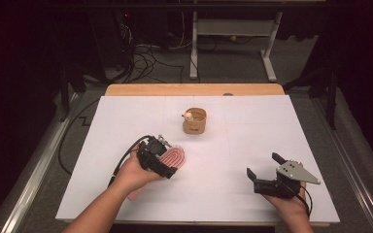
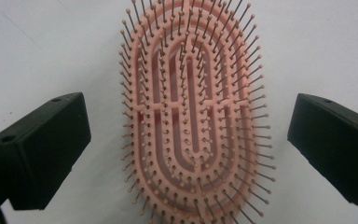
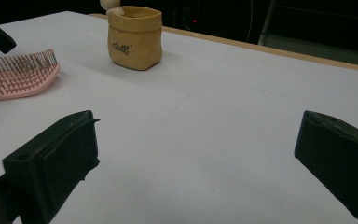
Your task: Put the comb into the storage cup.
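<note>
At frame centre, the left gripper [image 2: 186, 149] gapes wide astride the pink brush [image 2: 191, 116], holding nothing; light, stiff plastic, best pinched across its rim. The right gripper [image 1: 267, 171] waits open, empty.

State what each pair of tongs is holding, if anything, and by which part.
Nothing is held. The left tongs stand open either side of the pink plastic bristled hairbrush, not touching it; the right tongs are open over bare table.

We see a white surface [image 1: 233, 145] with a wooden edge along its top. A pink hairbrush [image 1: 173, 158] lies bristles-up at centre left, and a small tan pouch [image 1: 194, 121] stands above it, near the centre.
</note>
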A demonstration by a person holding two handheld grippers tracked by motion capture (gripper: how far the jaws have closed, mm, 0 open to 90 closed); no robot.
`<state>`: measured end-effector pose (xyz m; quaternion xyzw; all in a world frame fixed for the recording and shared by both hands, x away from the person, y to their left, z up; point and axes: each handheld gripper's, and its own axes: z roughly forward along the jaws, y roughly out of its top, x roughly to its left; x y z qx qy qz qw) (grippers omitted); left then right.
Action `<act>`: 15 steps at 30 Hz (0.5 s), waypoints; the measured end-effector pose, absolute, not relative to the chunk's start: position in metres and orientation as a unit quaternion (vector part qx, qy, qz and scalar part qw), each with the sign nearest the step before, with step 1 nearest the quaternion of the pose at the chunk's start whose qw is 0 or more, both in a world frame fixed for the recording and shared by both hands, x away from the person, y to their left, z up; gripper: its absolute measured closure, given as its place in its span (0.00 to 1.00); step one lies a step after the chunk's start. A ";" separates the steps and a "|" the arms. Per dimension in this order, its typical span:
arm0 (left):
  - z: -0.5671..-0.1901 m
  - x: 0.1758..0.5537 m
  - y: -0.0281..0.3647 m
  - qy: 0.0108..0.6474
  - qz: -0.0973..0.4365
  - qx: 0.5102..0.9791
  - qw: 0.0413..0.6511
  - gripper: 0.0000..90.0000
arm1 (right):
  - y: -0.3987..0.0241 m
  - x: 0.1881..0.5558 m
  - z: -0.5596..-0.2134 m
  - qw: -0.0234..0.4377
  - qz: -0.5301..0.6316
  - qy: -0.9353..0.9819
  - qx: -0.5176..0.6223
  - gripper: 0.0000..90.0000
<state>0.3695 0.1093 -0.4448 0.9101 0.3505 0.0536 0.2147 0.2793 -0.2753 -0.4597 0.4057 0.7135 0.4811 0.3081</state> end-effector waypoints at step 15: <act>-0.453 0.383 0.093 0.349 0.044 0.921 0.170 0.02 | -0.276 0.278 -0.459 0.306 0.485 0.711 0.407 0.00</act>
